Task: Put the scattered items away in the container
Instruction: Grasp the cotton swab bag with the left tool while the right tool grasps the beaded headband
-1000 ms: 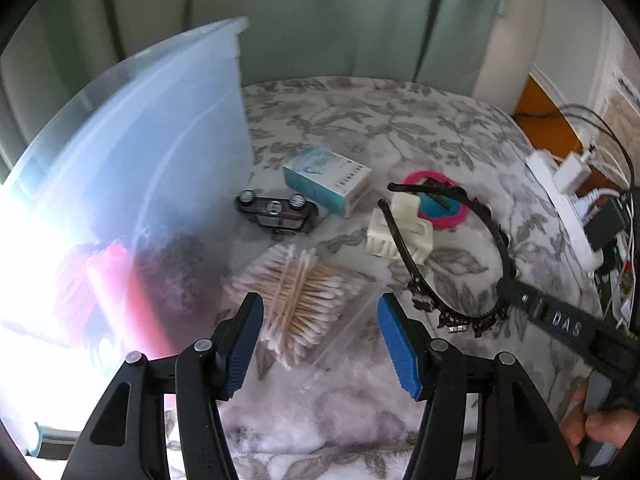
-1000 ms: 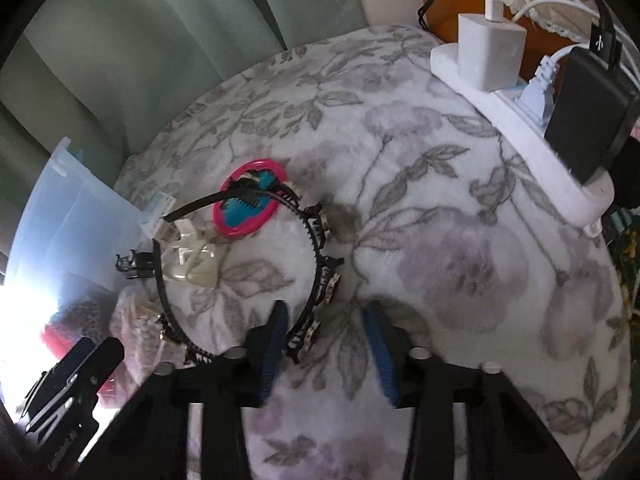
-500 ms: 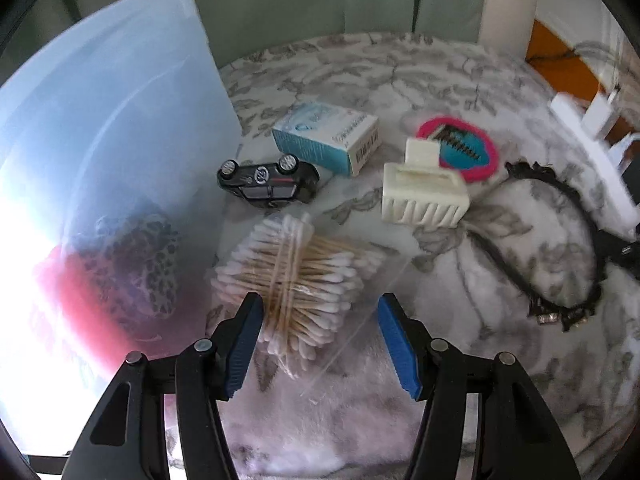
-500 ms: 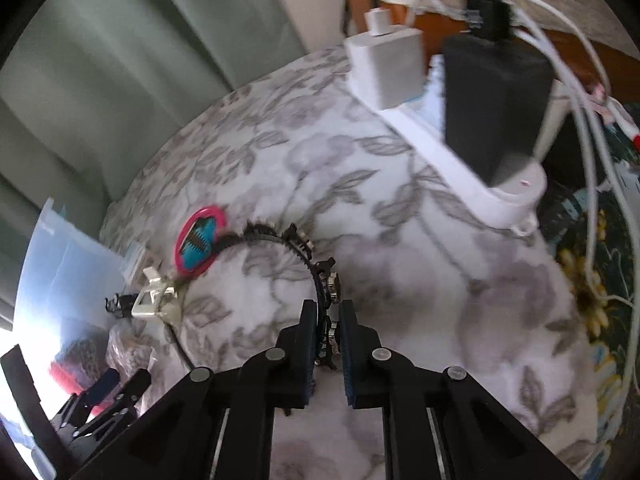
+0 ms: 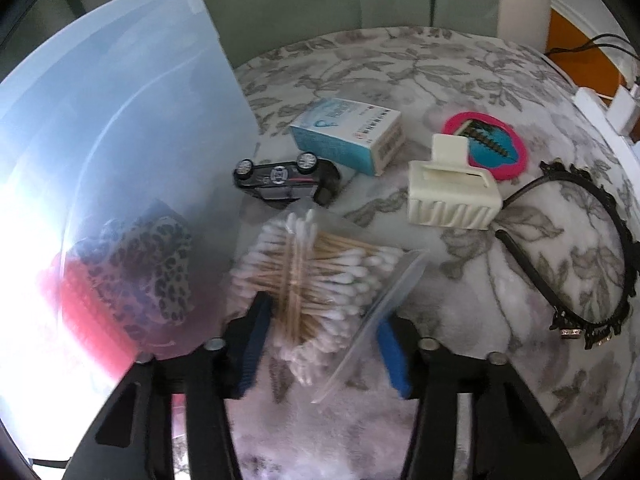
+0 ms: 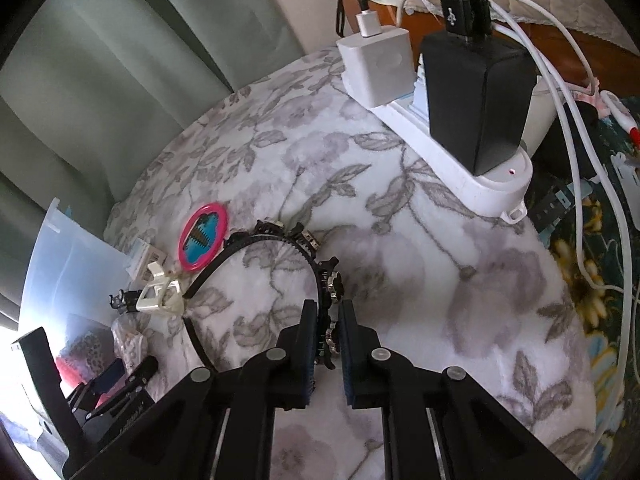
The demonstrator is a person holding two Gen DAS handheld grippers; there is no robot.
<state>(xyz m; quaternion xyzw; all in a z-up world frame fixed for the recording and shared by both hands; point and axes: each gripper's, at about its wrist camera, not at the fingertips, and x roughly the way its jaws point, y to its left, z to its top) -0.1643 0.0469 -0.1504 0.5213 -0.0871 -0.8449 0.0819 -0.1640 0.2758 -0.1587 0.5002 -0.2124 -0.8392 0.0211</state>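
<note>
Blue-padded left tongs (image 5: 320,340) are closing around a clear bag of cotton swabs (image 5: 316,276), which sits between the pads; whether they press on it yet I cannot tell. Just left of the bag stands the translucent plastic container (image 5: 120,140), with a leopard-print cloth (image 5: 152,264) and something pink inside. Beyond the bag on the flowered blanket (image 6: 420,280) lie a black toy car (image 5: 286,178), a blue and white box (image 5: 348,134), a cream hair claw (image 5: 452,196) and a pink round mirror (image 5: 490,146). The right tongs (image 6: 329,336) are clamped narrow on a black studded headband (image 6: 320,272). A white power strip (image 6: 452,160) with chargers lies beyond it.
</note>
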